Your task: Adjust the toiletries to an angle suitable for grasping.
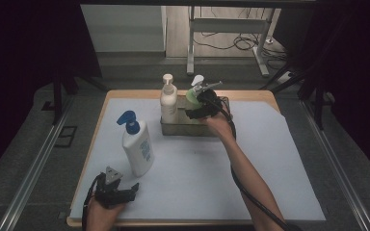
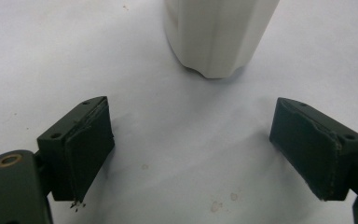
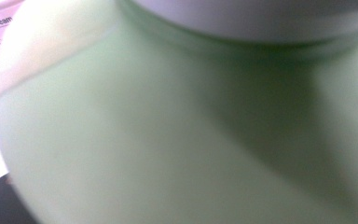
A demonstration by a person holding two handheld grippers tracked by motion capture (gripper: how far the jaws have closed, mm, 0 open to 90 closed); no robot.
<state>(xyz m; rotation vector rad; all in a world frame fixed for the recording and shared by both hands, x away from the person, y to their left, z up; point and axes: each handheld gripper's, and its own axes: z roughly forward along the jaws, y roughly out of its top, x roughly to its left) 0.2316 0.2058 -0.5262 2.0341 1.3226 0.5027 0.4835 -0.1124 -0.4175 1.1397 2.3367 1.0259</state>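
From above, right gripper (image 1: 200, 107) grips the green bottle (image 1: 192, 96) in the tray (image 1: 173, 129), beside a cream bottle (image 1: 168, 101). Its own view: green wall pressed close. Left gripper (image 2: 191, 154): fingers spread, empty, over the counter (image 2: 51, 60) near the white bottle (image 2: 219, 32).

Dim room with dark edges; soft overhead light falls on the pale paper-covered surface (image 1: 250, 159), leaving faint shadows. The high view is slightly grainy. The left gripper view is sharp on its black tongs (image 2: 191, 154). The right gripper view is heavily blurred, the pale green rounded plastic bottle (image 3: 168, 140) out of focus.
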